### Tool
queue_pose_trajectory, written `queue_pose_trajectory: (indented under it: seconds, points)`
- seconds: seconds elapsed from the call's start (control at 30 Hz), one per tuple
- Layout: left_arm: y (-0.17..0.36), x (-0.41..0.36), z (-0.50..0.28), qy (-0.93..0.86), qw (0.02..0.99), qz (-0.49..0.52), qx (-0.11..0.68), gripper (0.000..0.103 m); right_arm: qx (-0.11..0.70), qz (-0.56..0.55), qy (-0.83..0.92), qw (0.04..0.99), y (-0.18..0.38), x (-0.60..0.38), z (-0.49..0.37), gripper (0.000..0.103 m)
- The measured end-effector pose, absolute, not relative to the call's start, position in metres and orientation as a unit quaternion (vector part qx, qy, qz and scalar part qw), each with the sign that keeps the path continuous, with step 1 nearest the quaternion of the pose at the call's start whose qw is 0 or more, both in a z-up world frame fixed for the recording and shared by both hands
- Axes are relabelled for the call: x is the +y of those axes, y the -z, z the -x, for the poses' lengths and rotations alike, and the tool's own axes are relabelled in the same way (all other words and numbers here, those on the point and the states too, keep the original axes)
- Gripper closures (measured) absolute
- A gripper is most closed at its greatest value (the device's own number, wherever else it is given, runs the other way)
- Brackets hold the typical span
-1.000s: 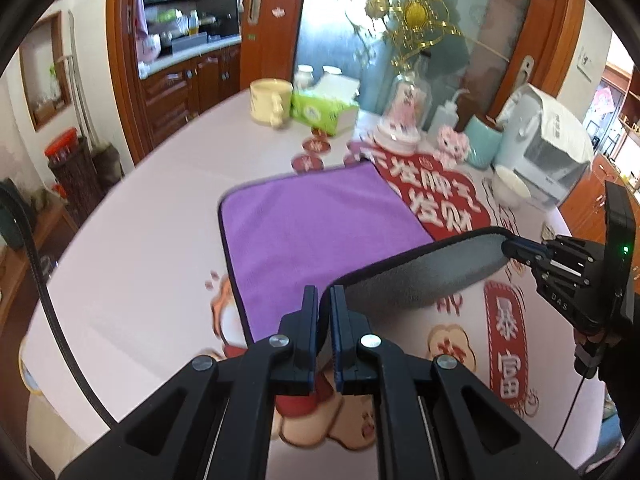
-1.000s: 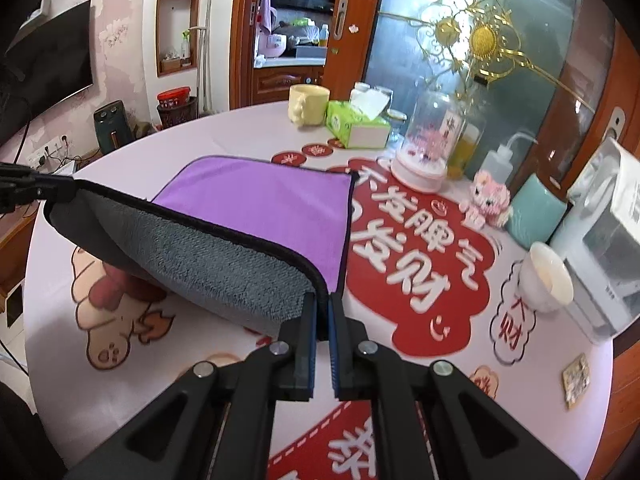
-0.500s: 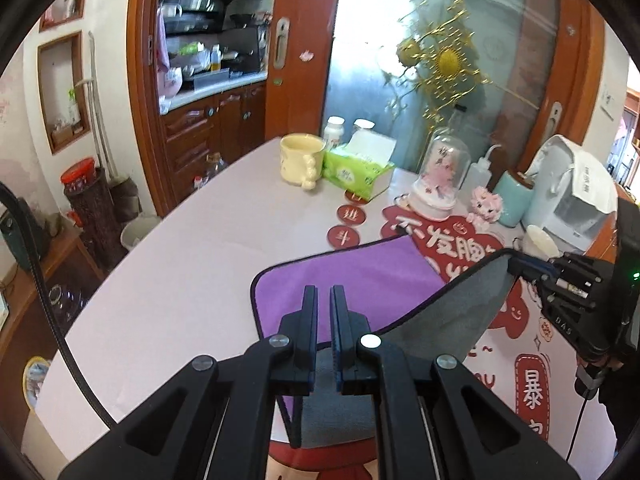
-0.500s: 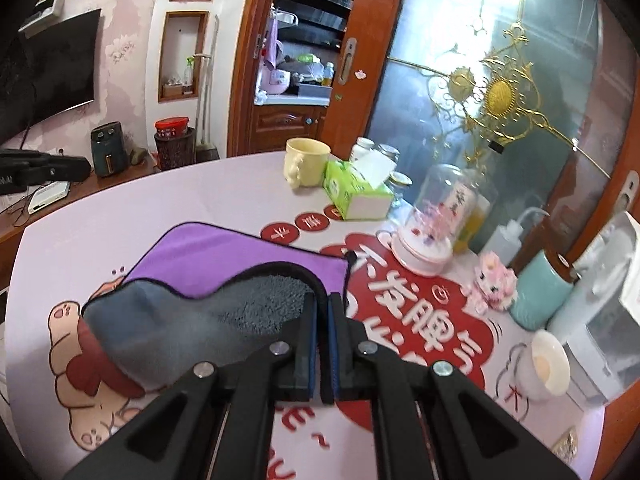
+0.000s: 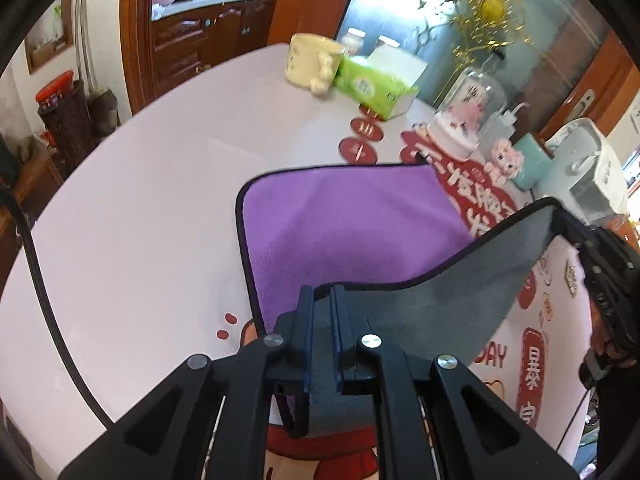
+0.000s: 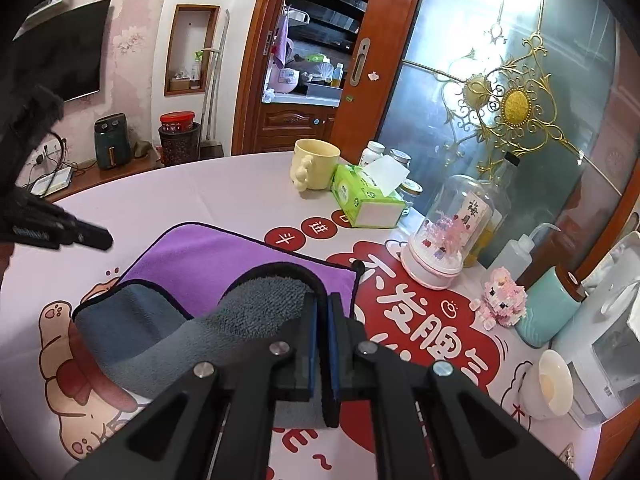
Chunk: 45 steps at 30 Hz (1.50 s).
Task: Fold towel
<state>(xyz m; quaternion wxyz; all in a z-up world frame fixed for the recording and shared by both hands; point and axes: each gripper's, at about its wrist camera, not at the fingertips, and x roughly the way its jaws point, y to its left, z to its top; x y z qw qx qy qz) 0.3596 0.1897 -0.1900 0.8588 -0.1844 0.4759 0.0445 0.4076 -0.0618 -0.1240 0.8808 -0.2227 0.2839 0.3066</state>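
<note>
- The left gripper [image 5: 320,300] clamps one near corner of the purple, grey-backed, black-edged microfibre towel [image 5: 344,216].
- The right gripper [image 6: 322,304] pinches the other near corner.
- The towel's far part lies flat on the pink printed tablecloth [image 5: 152,208]; its near edge is lifted, grey side showing.

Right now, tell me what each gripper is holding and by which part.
Both hold the towel. The left gripper and the right gripper each pinch a corner of its lifted near edge, grey underside showing.
</note>
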Motion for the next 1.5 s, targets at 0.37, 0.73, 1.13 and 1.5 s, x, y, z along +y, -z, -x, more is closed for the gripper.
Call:
queue_pose_trajectory:
  seconds: [0.37, 0.73, 1.13, 1.5]
  points:
    - [0.227, 0.186, -0.379, -0.049, 0.83, 0.202, 0.518, 0.082, 0.288, 0.217, -0.308, 0.881, 0.128, -0.064, -0.411, 0.098]
    - [0.243, 0.189, -0.387, -0.053, 0.811, 0.222, 0.538, 0.085, 0.293, 0.214, -0.309, 0.879, 0.132, -0.064, -0.414, 0.098]
    - [0.25, 0.189, -0.391, -0.066, 0.805, 0.213, 0.55, 0.094, 0.293, 0.214, -0.31, 0.879, 0.132, -0.064, -0.414, 0.098]
    - [0.235, 0.189, -0.389, -0.057, 0.815, 0.217, 0.534, 0.098, 0.291, 0.212, -0.31, 0.88, 0.131, -0.063, -0.415, 0.098]
